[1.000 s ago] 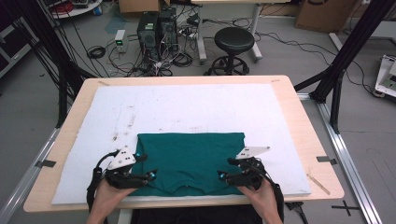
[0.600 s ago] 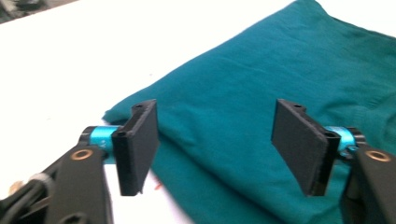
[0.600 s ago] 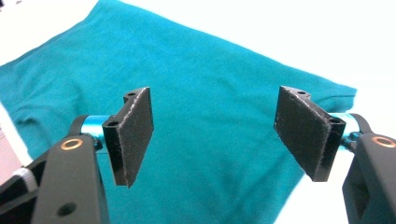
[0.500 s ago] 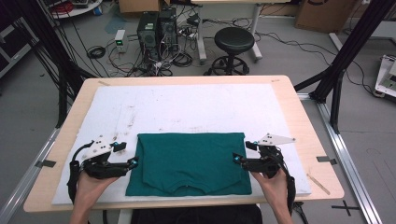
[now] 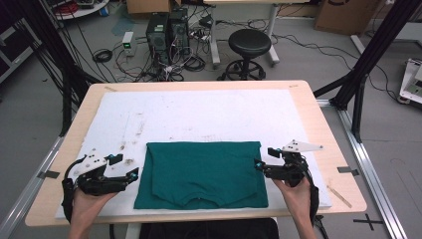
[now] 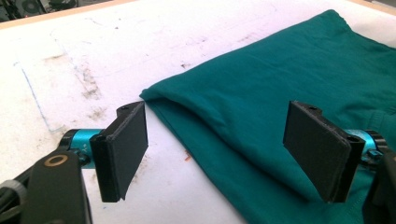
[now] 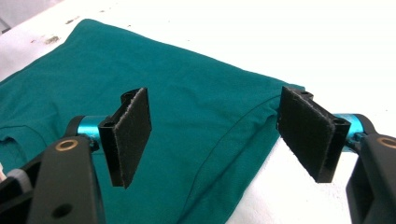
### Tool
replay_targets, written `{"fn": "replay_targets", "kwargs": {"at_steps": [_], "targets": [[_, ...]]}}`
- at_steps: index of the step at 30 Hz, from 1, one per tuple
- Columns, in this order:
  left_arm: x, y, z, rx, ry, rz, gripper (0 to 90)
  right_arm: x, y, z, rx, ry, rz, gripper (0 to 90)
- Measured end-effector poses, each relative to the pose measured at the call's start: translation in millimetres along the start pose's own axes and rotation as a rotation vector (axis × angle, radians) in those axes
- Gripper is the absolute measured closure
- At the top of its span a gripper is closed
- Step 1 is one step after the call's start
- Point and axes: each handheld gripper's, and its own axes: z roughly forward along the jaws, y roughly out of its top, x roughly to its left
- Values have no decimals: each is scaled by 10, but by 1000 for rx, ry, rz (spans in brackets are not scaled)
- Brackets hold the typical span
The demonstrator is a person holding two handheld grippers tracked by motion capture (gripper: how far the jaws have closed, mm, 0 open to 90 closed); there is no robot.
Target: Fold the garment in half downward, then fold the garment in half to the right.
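Green shirt [image 5: 201,174] is lying folded flat on the white mat [image 5: 199,114], at the near middle of the table [image 5: 318,124]. Its long axis is running left to right across the table; the neckline is facing the near edge, toward the person. Left gripper [image 5: 133,175] is sitting just off the shirt's left edge, jaws apart, nothing between them. Right gripper [image 5: 258,164] is sitting at the right edge, jaws apart too, gripping nothing. In both gripper views the cloth is lying beneath the spread jaws.
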Motion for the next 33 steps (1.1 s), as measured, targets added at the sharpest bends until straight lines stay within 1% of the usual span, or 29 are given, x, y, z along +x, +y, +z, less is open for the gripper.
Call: {"fn": "replay_targets", "kwargs": {"at_steps": [4,10,17,21,26,29,30,33], "targets": [[-14,0,-5,-1,0,0,220,-11,-10,-17,-4,-2,-2,268],[-37,-4,12,8,-5,3,221,-34,-16,-58,-12,-9,12,268],[-51,-9,30,17,-8,8,222,-13,-25,-19,5,1,10,268],[-63,-2,30,15,-10,9,222,1,-23,-13,4,5,2,268],[-90,-8,58,21,-19,13,222,-8,-25,-12,7,3,7,268],[-137,-5,59,-12,-46,39,223,2,-22,-10,7,7,11,268],[-158,0,51,-25,-48,55,234,6,-21,-11,6,9,10,268],[-211,10,41,-58,-62,79,263,23,-9,-8,2,16,4,270]]}}
